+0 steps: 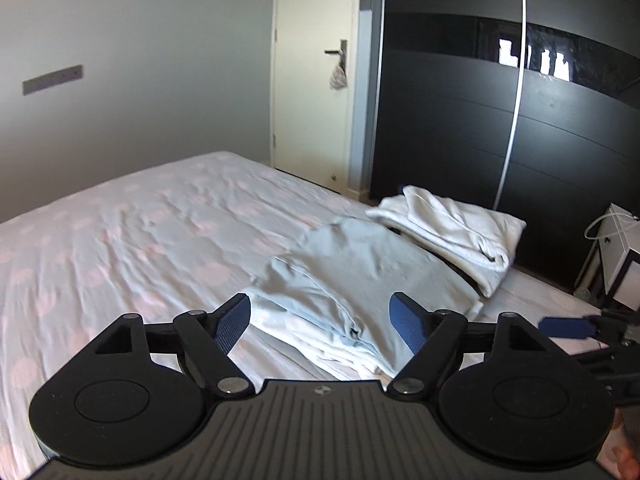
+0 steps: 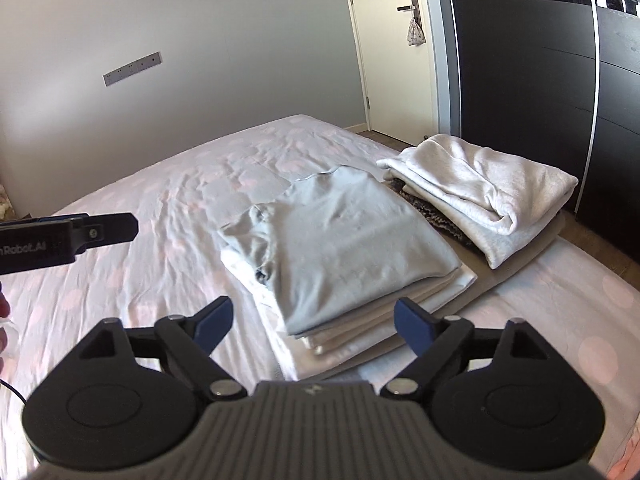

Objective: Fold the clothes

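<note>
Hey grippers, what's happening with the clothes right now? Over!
Left gripper and right gripper: jaws open, empty. Grey shirt folded atop stack on bed. Nothing in the way.

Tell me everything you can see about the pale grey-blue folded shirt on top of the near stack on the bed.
The pale grey-blue shirt looks like soft knit cotton, folded into a flat rectangle with a slightly rumpled edge toward the left of the view. It lies topmost on a stack of folded white garments on the pink-dotted bed sheet. A folded cream sweatshirt sits behind it. Neither open hand-held gripper touches it.
</note>
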`<state>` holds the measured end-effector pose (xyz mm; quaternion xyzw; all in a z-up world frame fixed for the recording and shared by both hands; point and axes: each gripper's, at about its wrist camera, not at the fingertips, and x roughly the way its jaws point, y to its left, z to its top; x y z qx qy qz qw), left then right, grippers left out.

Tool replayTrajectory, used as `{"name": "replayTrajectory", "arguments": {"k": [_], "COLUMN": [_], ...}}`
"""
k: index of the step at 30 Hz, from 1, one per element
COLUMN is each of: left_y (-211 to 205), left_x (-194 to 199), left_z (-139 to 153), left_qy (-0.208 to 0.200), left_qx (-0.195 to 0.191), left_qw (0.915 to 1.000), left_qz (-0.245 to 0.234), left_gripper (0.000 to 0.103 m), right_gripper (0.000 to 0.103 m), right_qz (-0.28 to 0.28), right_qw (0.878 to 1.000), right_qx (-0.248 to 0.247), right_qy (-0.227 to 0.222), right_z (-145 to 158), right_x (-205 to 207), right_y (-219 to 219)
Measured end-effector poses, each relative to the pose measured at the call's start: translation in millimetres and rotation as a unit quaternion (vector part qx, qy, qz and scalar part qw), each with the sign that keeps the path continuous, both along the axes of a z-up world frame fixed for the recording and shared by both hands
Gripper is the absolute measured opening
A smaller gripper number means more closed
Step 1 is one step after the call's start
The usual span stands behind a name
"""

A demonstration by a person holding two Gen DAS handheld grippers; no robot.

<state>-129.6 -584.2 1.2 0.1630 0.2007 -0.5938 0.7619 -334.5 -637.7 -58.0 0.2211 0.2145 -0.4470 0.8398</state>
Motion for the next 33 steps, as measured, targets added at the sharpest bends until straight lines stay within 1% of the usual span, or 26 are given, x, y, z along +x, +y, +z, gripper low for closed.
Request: {"name": "replayTrajectory", "arguments": {"k": [2, 4, 6, 8, 9, 11, 13, 17, 20, 24, 29, 33], "left_y": [7.8, 14.7, 20.0, 26.9, 30.1, 36.4, 41.9, 53.6, 64.3, 80.7, 96.0, 102.8], "left_x": [-4.7, -13.8, -20.3, -26.2, -29.4, -35.8, -40.4, -49.5, -56.3, -62.9, -67.4, -63.1], "left_z": [2.9, 3.9, 3.8, 1.6, -0.9, -5.9, -13.0, -29.2, -38.1, -43.5, -33.1, -21.7], "left_qy": [-0.022, -0.055, -0.065, -0.065, -0.066, -0.069, -0.067, -0.059, -0.060, -0.056, -0.045, -0.035], "left_qx": [-0.010, -0.013, -0.011, -0.006, -0.002, 0.007, 0.012, 0.026, 0.021, 0.024, 0.017, 0.010], "left_qw": [0.9996, 0.9982, 0.9977, 0.9977, 0.9977, 0.9976, 0.9977, 0.9977, 0.9974, 0.9972, 0.9976, 0.9975], "left_qz": [0.014, 0.020, 0.017, 0.019, 0.015, 0.008, 0.007, 0.021, 0.034, 0.043, 0.049, 0.061], "left_gripper": [0.076, 0.077, 0.077, 0.077, 0.077, 0.077, 0.077, 0.077, 0.077, 0.077, 0.077, 0.077], "right_gripper": [0.092, 0.092, 0.092, 0.092, 0.095, 0.097, 0.097, 0.097, 0.097, 0.097, 0.097, 0.098], "right_qz": [-0.007, -0.017, -0.032, -0.053, -0.063, -0.080, -0.084, -0.078, -0.065, -0.049, -0.033, -0.030], "right_qw": [1.000, 1.000, 0.999, 0.998, 0.997, 0.995, 0.995, 0.995, 0.996, 0.996, 0.996, 0.996], "right_qx": [0.000, 0.000, 0.000, 0.007, 0.014, 0.005, -0.010, -0.025, -0.040, -0.062, -0.074, -0.085], "right_qy": [0.005, 0.011, 0.018, 0.026, 0.037, 0.051, 0.048, 0.048, 0.045, 0.039, 0.031, 0.026], "right_z": [2.1, 2.2, 1.8, 0.3, -0.3, -1.6, -2.6, -3.7, -1.8, 2.7, 8.5, 15.0], "right_x": [2.9, 4.4, 5.0, 4.2, 3.8, 0.4, -6.0, -13.9, -17.6, -18.7, -16.5, -13.5], "right_y": [12.0, 22.9, 34.0, 44.2, 48.6, 59.6, 72.2, 88.5, 100.5, 115.9, 126.8, 132.3]}}
